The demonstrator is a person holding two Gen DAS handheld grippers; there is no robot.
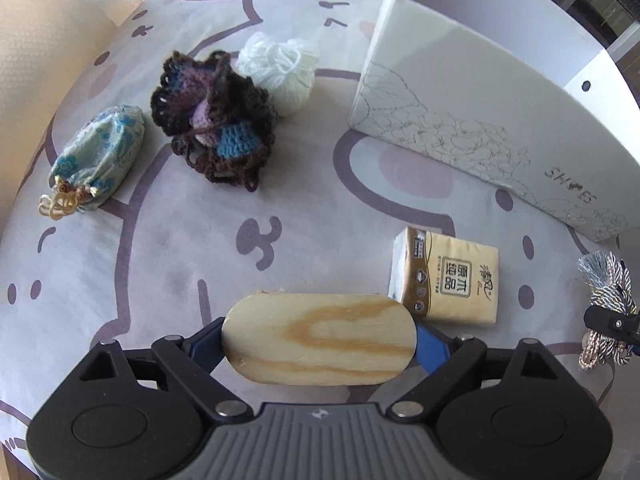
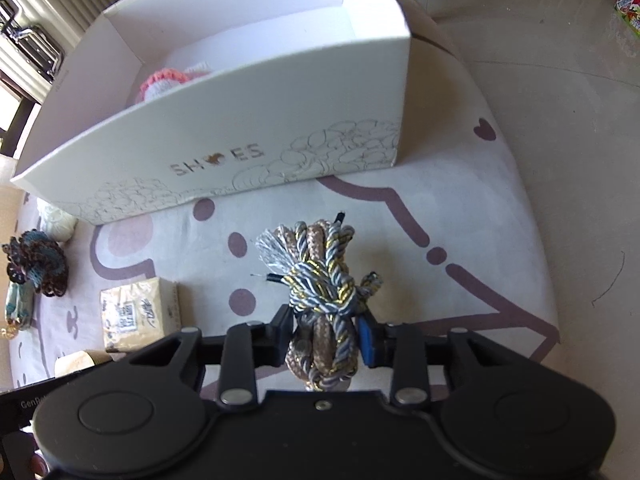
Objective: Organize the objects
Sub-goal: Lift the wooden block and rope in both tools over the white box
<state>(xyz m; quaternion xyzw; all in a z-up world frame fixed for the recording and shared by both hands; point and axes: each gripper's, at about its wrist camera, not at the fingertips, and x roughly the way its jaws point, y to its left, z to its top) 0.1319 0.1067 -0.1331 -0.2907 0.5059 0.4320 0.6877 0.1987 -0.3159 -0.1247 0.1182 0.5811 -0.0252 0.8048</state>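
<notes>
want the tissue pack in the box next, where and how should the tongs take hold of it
Grip the tissue pack across its two long side faces, coming straight down from above. It lies flat on the printed cloth, its broad printed face up, with bare cloth on most sides. The wooden block sits close at one corner, so close the tongs clear of that corner.

the white box [image 2: 248, 128] reads "sh es" with a small mark between; the tissue pack [image 1: 448, 278] bears chinese characters.
</notes>
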